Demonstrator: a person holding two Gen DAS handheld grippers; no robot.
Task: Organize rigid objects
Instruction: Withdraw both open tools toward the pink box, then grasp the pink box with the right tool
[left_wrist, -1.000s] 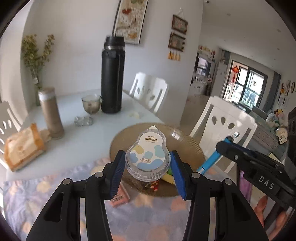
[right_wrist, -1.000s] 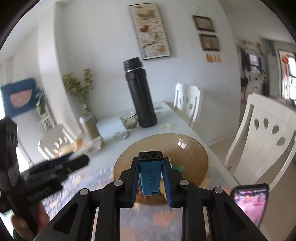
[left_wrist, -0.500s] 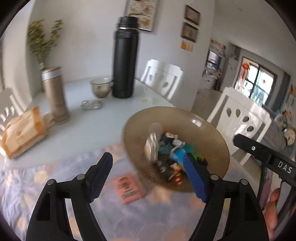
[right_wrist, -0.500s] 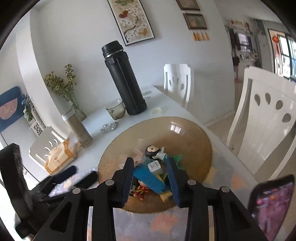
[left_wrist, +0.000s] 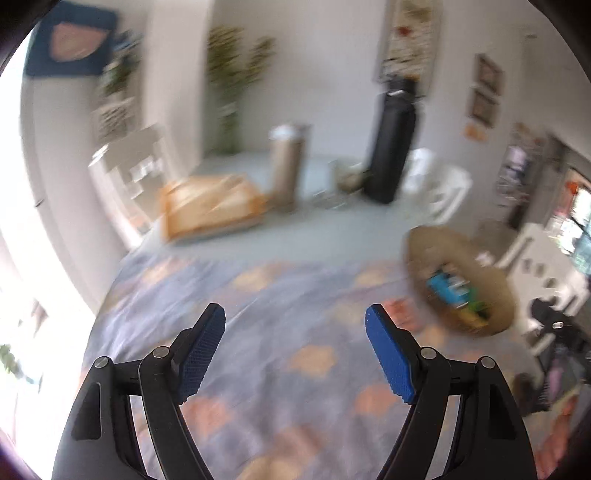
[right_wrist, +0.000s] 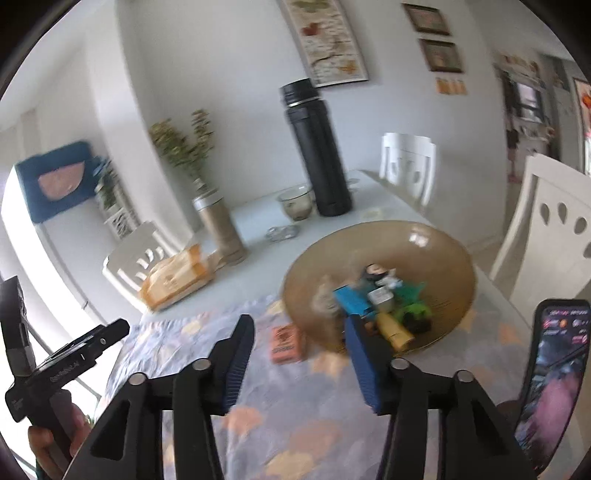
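Rigid objects, among them a blue case (right_wrist: 352, 301), a small grey box (right_wrist: 380, 296), a yellow tube (right_wrist: 397, 330) and a green toy (right_wrist: 412, 308), lie heaped together in the shallow amber bowl (right_wrist: 443, 251) on a dining table, while an orange card packet (right_wrist: 285, 344) waits on the patterned cloth (right_wrist: 303, 424) just beside the bowl's near rim. The right gripper (right_wrist: 303, 363) hangs in front of the bowl, its jaws having just been opening and now parted with nothing between them; the left gripper (left_wrist: 295, 350), seen in a motion-blurred view, points over bare cloth with jaws spread wide and empty, the bowl (left_wrist: 495, 280) off to its right. Both loads look to be delivered, so the step in hand is judged to be the reach for the next loose item, probably the orange packet. Doing it well would mean coming in low, straddling the packet's narrow sides before closing, and lifting clear of the rim so the heap is not disturbed. A black flask (right_wrist: 317, 147), a glass cup (right_wrist: 297, 203), a tan tumbler (right_wrist: 219, 229) and a bread bag (right_wrist: 173, 277) stand well apart at the table's far end
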